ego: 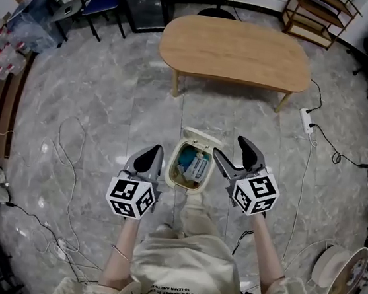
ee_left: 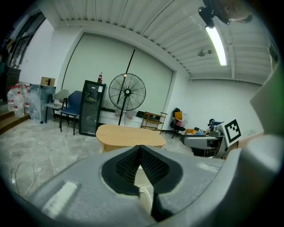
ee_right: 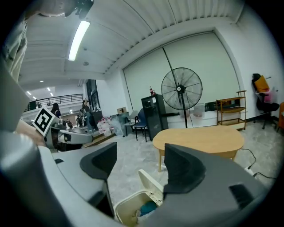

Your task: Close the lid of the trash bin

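Head view: the trash bin [ego: 191,168] stands on the grey marble floor [ego: 110,100] right at the person's feet, between the two grippers. Its lid [ego: 203,138] is tipped up and back on the far side, so you can look in at the rubbish [ego: 195,166]. The left gripper [ego: 149,159] hangs just beside the bin's left edge and the right gripper [ego: 234,152] just beside its right edge. An oval table [ego: 235,53] stands well beyond.

Left gripper view: the fingers [ee_left: 153,166] are clenched tip to tip, a sliver of cream bin showing beneath them.

Right gripper view: the fingers [ee_right: 182,170] are released, spread wide, with the bin's open mouth and raised lid low in the gap.
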### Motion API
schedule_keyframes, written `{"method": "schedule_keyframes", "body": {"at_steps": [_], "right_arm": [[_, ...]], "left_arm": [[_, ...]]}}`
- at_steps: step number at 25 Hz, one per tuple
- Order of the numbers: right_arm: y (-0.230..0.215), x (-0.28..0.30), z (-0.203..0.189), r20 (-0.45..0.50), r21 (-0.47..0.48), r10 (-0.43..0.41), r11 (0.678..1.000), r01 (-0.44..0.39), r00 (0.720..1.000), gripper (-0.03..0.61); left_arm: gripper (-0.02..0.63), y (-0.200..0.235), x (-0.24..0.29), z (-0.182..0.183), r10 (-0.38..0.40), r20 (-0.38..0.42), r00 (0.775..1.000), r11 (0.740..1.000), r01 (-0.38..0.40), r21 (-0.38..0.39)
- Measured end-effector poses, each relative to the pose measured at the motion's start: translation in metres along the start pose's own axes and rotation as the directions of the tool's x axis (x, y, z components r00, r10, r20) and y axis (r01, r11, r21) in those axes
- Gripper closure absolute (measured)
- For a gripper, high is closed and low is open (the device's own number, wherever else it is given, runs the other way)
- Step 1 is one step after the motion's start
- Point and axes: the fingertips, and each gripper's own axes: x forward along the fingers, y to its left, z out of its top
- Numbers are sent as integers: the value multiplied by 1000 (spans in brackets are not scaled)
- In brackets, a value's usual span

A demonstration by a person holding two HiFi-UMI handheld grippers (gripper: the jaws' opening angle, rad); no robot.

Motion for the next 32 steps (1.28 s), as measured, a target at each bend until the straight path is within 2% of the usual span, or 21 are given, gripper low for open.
{"method": "schedule_keyframes", "body": {"at_steps": [8, 12, 16, 22, 27, 32], "right_arm": [[-27, 65, -36, -109, -92, 72, 992, -82, 991, 247], [-26, 91, -53, -136, -114, 100, 987, -116, 986, 247], [-23, 104, -85, -220, -159, 120, 975, -157, 968, 247], [-26, 119, -124, -321, -209, 110, 960, -184, 941, 247], [-29, 121, -151, -385, -233, 74, 957, -174, 920, 247], [-23, 121, -168, -432, -265, 61, 945, -191, 900, 247]], "left_arm": [[591, 17, 38, -40, 57, -77, 995, 996, -62, -71], [591, 28, 53, -58, 61, -118, 991, 993, -72, -98], [591, 38, 65, -78, 59, -157, 986, 990, -78, -121], [591, 49, 81, -104, 37, -204, 978, 988, -66, -138], [591, 49, 88, -126, 8, -243, 970, 986, -48, -158], [591, 51, 90, -139, -22, -255, 967, 984, -24, -176]]}}
